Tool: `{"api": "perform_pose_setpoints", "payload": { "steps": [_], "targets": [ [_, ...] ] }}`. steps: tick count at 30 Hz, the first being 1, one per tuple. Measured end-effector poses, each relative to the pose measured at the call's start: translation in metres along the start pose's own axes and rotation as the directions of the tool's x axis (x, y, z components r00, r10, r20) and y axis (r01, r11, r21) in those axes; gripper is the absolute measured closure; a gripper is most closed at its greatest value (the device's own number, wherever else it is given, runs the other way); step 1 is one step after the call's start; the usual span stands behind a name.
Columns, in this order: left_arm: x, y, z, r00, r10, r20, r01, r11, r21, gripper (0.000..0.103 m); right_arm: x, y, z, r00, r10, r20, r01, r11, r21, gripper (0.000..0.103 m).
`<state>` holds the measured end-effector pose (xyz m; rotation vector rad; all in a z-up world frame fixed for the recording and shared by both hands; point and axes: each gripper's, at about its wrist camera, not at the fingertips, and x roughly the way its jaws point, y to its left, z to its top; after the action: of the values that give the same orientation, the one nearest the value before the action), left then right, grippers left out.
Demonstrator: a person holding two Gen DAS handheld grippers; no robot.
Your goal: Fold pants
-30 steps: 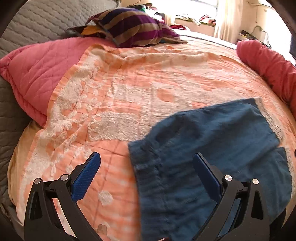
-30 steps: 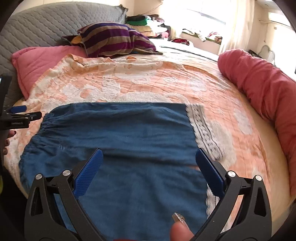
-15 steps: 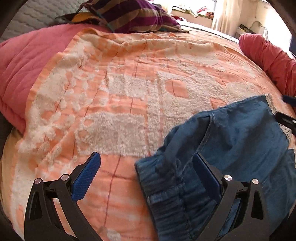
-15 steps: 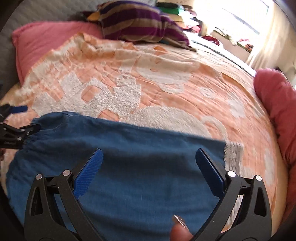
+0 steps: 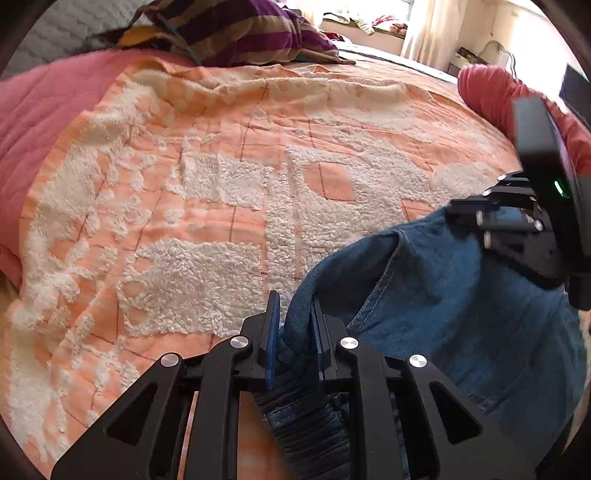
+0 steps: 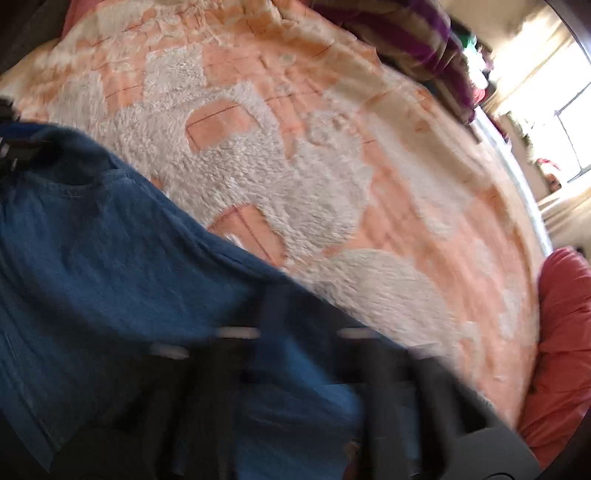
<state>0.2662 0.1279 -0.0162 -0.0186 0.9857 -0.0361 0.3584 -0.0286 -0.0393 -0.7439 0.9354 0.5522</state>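
Blue denim pants spread on the near right of an orange-and-white bedspread, waistband bunched and lifted at the near edge. Left gripper closing, blue pads pinching a fold of that waistband between them. Right gripper clenched fully, badly blurred, low over the far right edge of the denim; grasp on cloth impossible to tell. Striped pillow far behind.

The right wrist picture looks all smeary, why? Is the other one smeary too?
Right wrist view: motion blur smears the blue pants and the right gripper, and the window glares white. Left wrist view: sharp, the left gripper closing on the pants, edges bent by the fisheye.
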Motion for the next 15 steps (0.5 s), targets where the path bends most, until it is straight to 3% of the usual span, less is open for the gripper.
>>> {"api": "perform_pose_setpoints", "payload": {
  "steps": [4,7,9,10,15],
  "targets": [
    [0.004,0.000,0.000,1.000,0.027,-0.007,-0.027,1.000,0.016,0.084,0.006,-0.004,0.010,0.999,-0.017,0.035,0.014,0.996,0.086,0.103],
    [0.009,0.007,0.000,0.999,0.035,-0.020,-0.035,0.999,-0.006,0.073,0.008,-0.012,0.006,0.999,0.010,0.034,-0.015,0.988,0.152,0.103],
    [0.007,0.013,0.000,1.000,0.016,-0.019,-0.016,1.000,-0.026,0.073,-0.008,-0.018,0.002,0.992,0.084,0.089,-0.098,0.982,0.164,0.082],
    [0.006,0.014,0.000,1.000,0.009,-0.017,-0.009,0.999,-0.035,0.073,-0.015,-0.019,0.001,0.990,0.091,0.107,-0.106,0.984,0.145,0.063],
    [-0.010,0.016,0.005,0.999,-0.002,0.042,0.005,0.998,-0.065,0.084,-0.043,-0.016,-0.002,0.986,0.098,0.135,-0.099,0.995,-0.004,0.059]
  ]
}}
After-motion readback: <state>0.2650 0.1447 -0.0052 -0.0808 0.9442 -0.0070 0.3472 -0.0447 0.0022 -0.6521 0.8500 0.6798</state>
